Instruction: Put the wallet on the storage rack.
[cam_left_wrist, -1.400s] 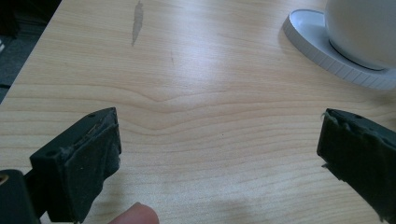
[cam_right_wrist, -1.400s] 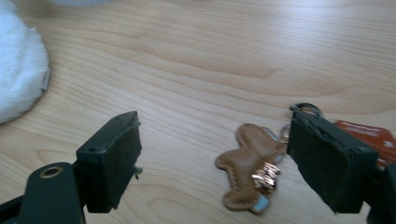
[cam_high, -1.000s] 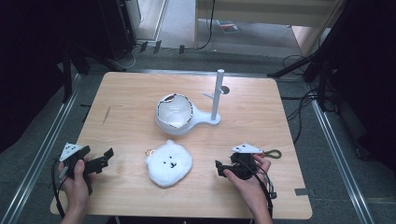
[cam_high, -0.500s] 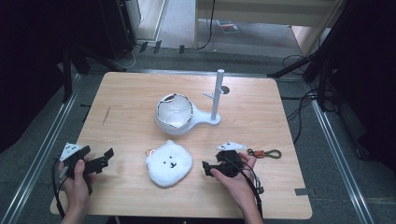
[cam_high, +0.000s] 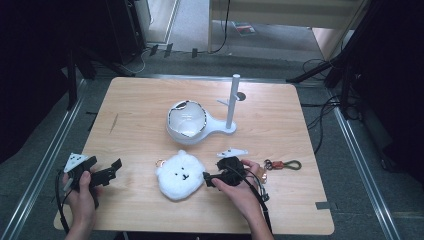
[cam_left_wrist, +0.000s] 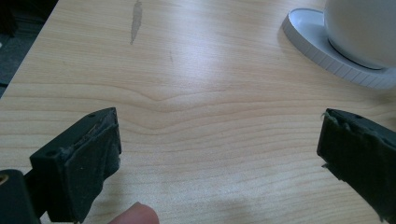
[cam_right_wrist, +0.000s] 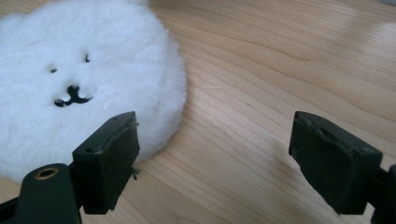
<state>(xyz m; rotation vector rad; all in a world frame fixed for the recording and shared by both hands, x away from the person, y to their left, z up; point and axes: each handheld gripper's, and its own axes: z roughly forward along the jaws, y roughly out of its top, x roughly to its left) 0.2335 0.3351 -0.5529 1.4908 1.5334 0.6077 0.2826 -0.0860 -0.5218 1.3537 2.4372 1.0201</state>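
Right gripper view puts my two black jaws wide apart with nothing between them; the left jaw stands just in front of the edge of the white plush bear face (cam_right_wrist: 79, 88), not yet pressing on its fur, and the right jaw stands over bare wood. I judge that the step in hand is the approach to this plush toy: my right gripper (cam_high: 212, 177) is at its right side on the near part of the table (cam_high: 135, 105), and the next move calls for sliding further left so that the soft edge comes between the pads, and then closing gently, because the fur can hide where the real body begins. My left gripper (cam_high: 112, 167) waits near the left corner, also wide open and empty, with only wood between its jaws. Left gripper view gives me something the right one does not: the white round base (cam_left_wrist: 317, 46) of the stand, far to the right. High view adds the rest: the white bowl-shaped cup (cam_high: 186, 121) on that base, the upright white post (cam_high: 232, 100) beside it, a small ring (cam_high: 161, 162) at the top left of the plush, and a dark clip with a loop (cam_high: 283, 164) lying right of my right hand (cam_high: 240, 190).
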